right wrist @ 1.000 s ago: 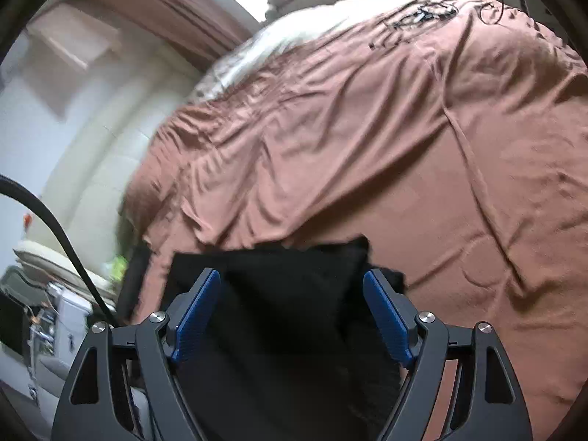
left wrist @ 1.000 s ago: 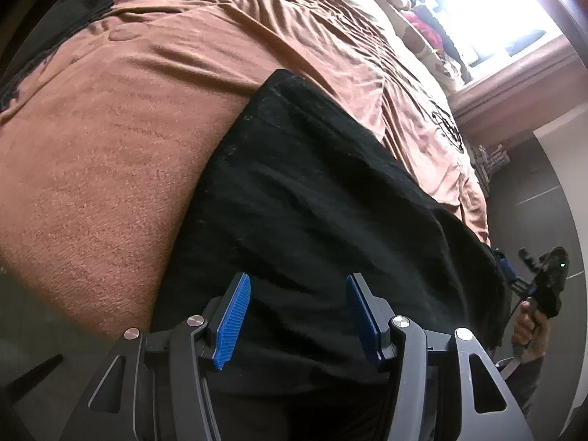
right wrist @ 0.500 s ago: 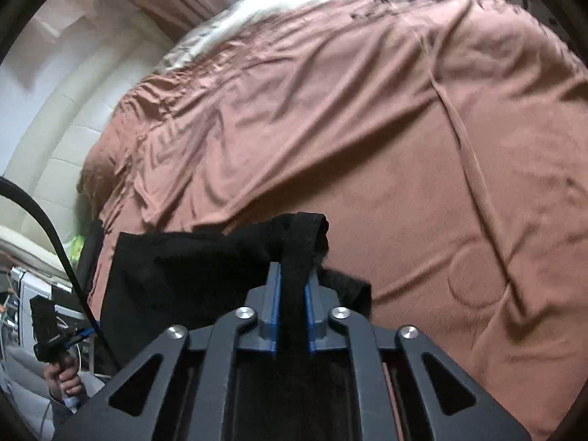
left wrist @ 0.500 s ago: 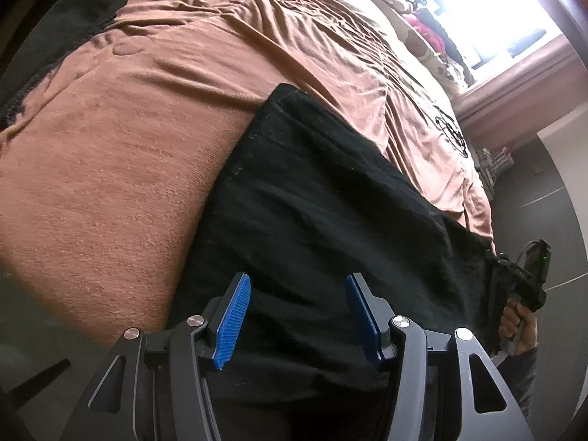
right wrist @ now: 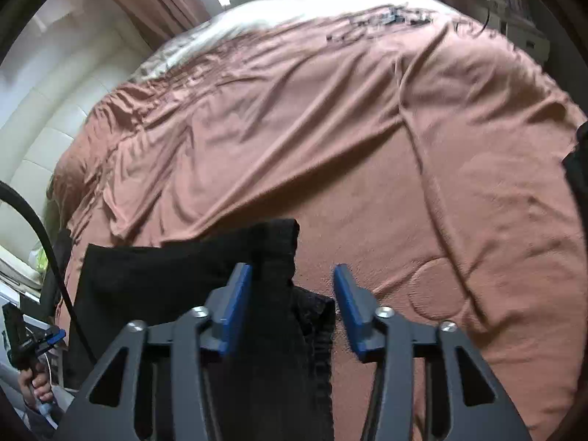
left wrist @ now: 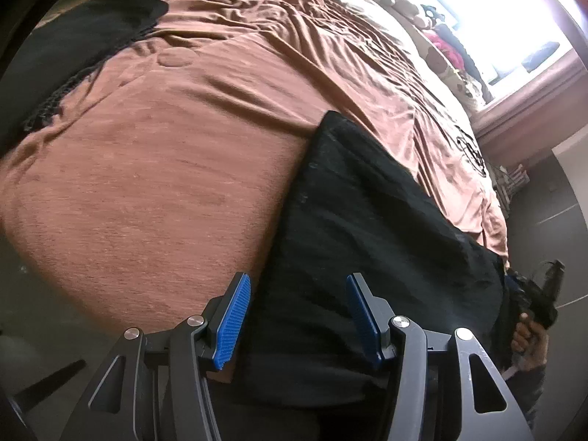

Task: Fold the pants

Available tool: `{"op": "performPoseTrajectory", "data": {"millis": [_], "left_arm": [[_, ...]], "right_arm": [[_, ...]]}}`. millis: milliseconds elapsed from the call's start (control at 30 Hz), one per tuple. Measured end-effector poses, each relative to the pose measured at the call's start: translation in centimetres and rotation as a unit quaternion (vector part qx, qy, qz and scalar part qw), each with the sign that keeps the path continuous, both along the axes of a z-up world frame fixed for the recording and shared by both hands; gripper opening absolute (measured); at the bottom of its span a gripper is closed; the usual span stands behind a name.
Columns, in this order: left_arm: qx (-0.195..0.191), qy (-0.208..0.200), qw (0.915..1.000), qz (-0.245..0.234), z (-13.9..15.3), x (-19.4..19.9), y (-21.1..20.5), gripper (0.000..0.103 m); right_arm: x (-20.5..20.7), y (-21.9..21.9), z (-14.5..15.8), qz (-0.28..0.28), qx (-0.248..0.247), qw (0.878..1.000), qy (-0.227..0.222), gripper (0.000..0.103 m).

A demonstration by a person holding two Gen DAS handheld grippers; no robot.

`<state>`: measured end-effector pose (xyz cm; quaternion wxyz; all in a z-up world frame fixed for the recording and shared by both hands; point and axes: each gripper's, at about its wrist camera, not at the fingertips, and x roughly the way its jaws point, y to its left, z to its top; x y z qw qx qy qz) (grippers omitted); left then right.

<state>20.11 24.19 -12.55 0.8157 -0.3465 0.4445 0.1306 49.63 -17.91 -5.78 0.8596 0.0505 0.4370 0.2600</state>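
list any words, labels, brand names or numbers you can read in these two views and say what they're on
None can be read.
Dark print on the brown bedspread: a dark graphic near the far edge, too blurred and distorted to tell letters from pattern.
Same print in the right wrist view: smeared, unreadable.
Black pants: no tag or label showing.
Left tongs and right tongs: no marking visible on the blue pads or black frames.
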Motion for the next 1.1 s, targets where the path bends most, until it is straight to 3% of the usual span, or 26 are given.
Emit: {"op": "performPoseTrajectory", "data": {"millis": [300,500,800,1100], "left_arm": [[-0.008,0.007,0.9999,0.003,-1.7,-1.9,0.9,0.057],[-0.026,0.004,0.9997,0.001,-3.2,-2.9,0.6,0.057],[-0.042,-0.023,0.9989,0.000,-3.4,-3.9,0.5,0.057],[-0.059,-0.049,0.9970,-0.004,-3.8,-4.6,1.4,0.057]], "right_arm": [[-7.2,1.7,1.4,0.055,-0.011,0.997,-0.059,0.049],[-9.5,6.7,0.2,0.118,-0.040,0.991,-0.044,0.049],[-9.3,16.1,-1.7,0.177,-0.075,0.981,-0.030,0.049],[-6.7,22.7,-4.6,0.161,-0.134,0.978,-0.005,0.043]]}}
